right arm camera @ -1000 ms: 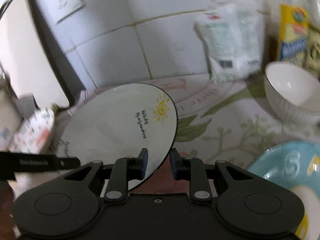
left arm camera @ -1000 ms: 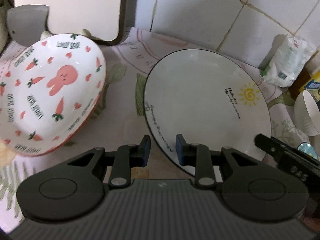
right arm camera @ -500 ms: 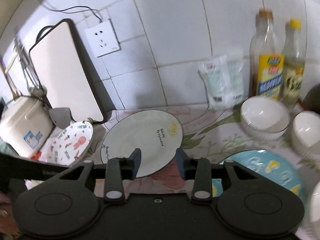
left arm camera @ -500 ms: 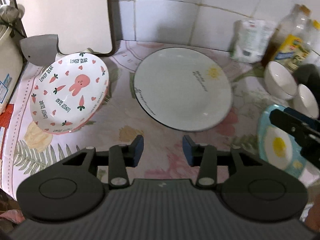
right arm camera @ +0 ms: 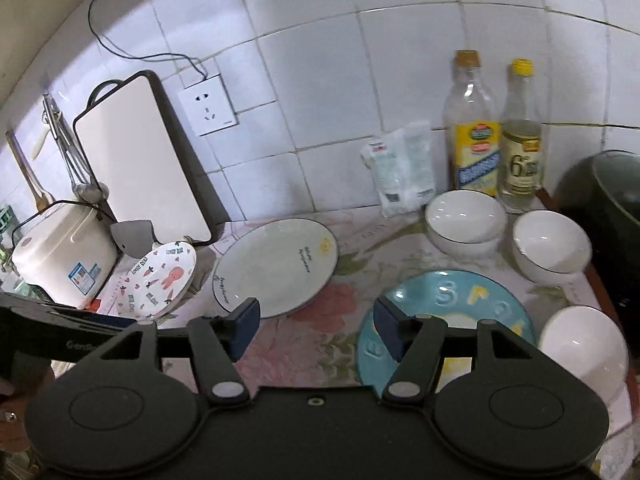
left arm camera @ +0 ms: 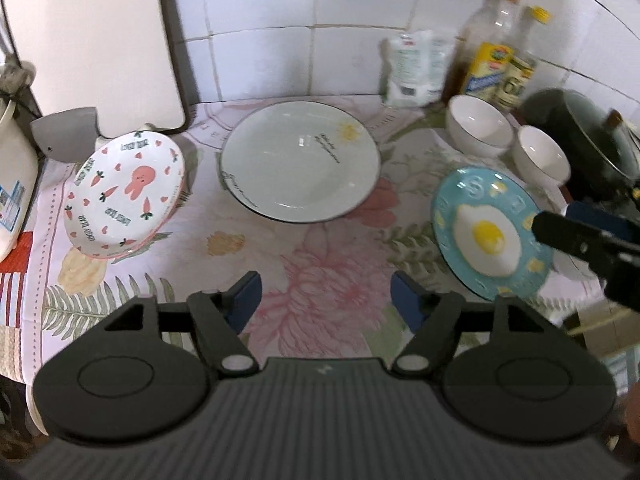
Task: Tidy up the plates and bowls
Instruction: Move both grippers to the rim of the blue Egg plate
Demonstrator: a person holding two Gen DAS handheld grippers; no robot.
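A white plate with a sun drawing lies flat at the back middle of the flowered cloth. A white rabbit-print plate sits tilted at the left. A blue fried-egg plate lies at the right. White bowls stand at the back right, another at the near right. My left gripper is open and empty over the cloth. My right gripper is open and empty, also showing in the left wrist view.
A cutting board leans on the tiled wall at the left, beside a white rice cooker. Two bottles and a white packet stand at the back. A dark pot sits at the far right.
Both grippers have pulled back and up from the sun plate and opened wider. The sun plate, held up at an angle a second ago, now lies flat on the cloth.
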